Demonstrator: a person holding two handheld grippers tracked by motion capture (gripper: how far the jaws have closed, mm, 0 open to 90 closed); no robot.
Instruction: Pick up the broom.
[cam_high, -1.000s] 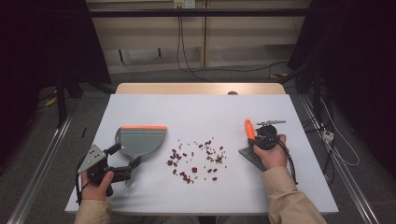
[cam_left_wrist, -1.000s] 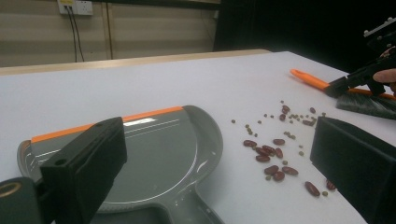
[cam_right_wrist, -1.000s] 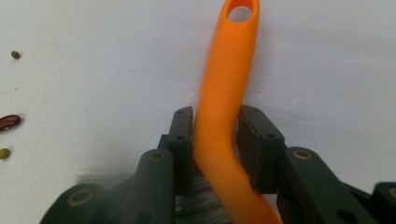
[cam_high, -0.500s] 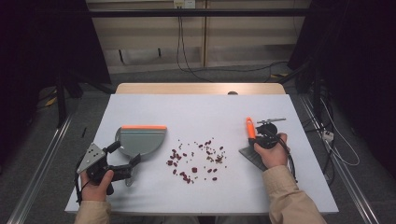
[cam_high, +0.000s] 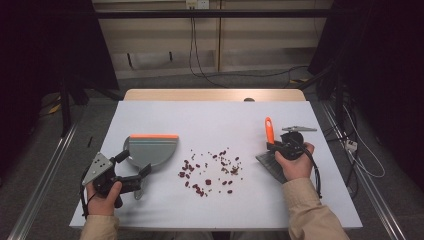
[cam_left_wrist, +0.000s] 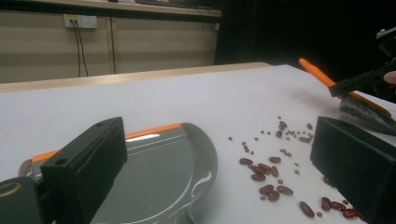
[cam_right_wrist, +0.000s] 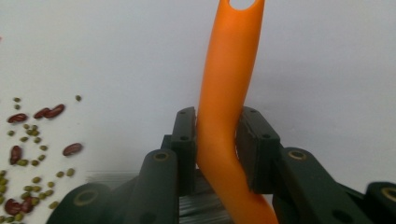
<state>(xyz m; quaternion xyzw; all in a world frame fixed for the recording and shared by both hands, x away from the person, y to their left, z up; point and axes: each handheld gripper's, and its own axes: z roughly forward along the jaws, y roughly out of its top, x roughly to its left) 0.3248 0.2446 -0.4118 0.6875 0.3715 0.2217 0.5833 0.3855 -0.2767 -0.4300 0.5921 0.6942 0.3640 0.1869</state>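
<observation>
A grey dustpan (cam_high: 150, 149) with an orange front lip lies flat on the left of the white table. My left gripper (cam_high: 134, 165) is at its near side, open, one jaw on each side of the pan's rear and handle; in the left gripper view the dustpan (cam_left_wrist: 154, 163) lies between the wide-apart jaws of my left gripper (cam_left_wrist: 217, 140). Red beans and small green ones (cam_high: 210, 170) are scattered mid-table. My right gripper (cam_high: 280, 146) is shut on the orange handle of a brush (cam_high: 269, 129), bristles down on the table. The handle (cam_right_wrist: 229, 70) is pinched by my right gripper (cam_right_wrist: 219, 140).
The table (cam_high: 215, 115) has a wooden strip along its far edge. Metal rails run on the floor at both sides, and cables (cam_high: 350, 145) lie off the right edge. The beans (cam_left_wrist: 268, 175) lie to the right of the pan's curved rim.
</observation>
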